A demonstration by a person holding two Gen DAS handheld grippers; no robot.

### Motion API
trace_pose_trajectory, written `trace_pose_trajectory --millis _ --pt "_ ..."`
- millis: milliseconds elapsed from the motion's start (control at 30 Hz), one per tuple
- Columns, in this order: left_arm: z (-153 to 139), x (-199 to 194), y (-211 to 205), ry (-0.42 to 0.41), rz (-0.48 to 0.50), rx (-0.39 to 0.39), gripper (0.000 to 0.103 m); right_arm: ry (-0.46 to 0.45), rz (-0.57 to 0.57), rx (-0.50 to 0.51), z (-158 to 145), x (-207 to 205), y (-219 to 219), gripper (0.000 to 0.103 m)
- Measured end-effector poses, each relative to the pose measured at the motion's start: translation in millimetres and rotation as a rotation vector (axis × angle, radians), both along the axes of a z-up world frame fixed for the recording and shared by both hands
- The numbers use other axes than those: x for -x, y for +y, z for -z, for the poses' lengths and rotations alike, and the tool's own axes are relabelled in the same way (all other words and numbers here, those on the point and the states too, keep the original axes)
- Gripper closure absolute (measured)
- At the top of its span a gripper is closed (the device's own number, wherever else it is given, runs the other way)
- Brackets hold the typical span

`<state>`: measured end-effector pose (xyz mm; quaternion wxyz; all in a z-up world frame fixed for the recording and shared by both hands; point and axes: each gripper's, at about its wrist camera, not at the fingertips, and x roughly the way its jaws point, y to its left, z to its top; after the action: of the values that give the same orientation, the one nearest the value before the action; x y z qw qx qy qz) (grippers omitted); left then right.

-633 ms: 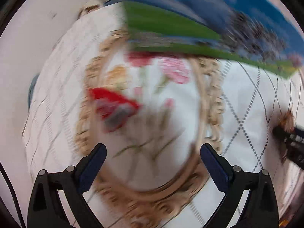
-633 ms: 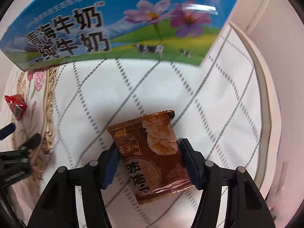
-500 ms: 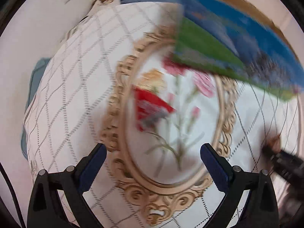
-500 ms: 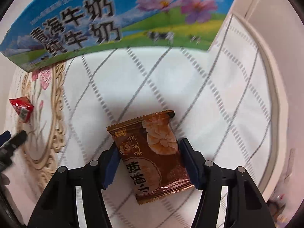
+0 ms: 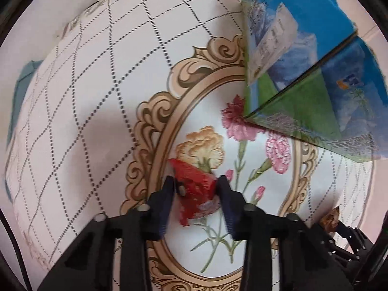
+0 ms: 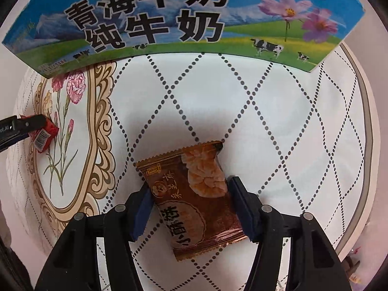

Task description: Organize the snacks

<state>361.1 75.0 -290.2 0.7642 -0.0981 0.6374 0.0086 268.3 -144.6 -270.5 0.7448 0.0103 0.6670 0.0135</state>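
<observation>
Left gripper (image 5: 195, 189) is clamped on a small red snack packet (image 5: 194, 186); both blue pads press its sides, and the packet sits crumpled between them. In the left wrist view the packet lies over the floral oval print of the tablecloth (image 5: 84, 97), just below the yellow carnation and inside the gold scrolled frame. From the right wrist view the same packet (image 6: 43, 137) appears at the far left with a barcode visible, and one black finger (image 6: 24, 123) of the left gripper lies across it.

Right gripper (image 6: 189, 201) pinches a brown biscuit packet (image 6: 194, 194). Both blue pads touch the packet's long edges. The packet lies flat on the dotted-diamond part of the cloth, tilted slightly, its crimped top end pointing away from the camera and its lower end between the gripper arms. Wrapper shows a pale biscuit picture and Chinese lettering.

Milk carton box (image 6: 181, 19), blue and green with cows, purple flowers and large black Chinese characters, stands on the cloth beyond both packets. In the left wrist view its corner (image 5: 303, 72) overhangs the upper right of the oval print, covering part of the frame. Biscuit packet and red packet are well apart; the gold frame border runs between them.
</observation>
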Motion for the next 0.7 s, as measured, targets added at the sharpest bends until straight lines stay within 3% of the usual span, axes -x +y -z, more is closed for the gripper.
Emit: trace_pose_trajectory --millis 67,200,333,533,600,700 --pt "-2 4 -1 -0.004 0.005 0.009 0.071 -0.001 -0.009 0.001 -7 -8 13 0.039" --pt "1 28 -10 0.035 0.031 0.06 0.072 0.022 -0.018 -0.016 -6 13 -20 0.039" --pt "3 60 -33 0.062 0.106 0.043 0.072 0.061 -0.009 -0.038 -11 36 -26 0.039" --pt "8 88 -73 0.081 0.207 0.037 0.07 0.144 0.112 -0.152 -13 54 -41 0.037" --pt "11 89 -82 0.078 0.224 0.012 0.068 0.155 0.121 -0.196 -15 51 -48 0.022" --pt "21 84 -86 0.093 0.238 0.001 0.064 0.131 0.079 -0.205 -27 47 -43 0.013"
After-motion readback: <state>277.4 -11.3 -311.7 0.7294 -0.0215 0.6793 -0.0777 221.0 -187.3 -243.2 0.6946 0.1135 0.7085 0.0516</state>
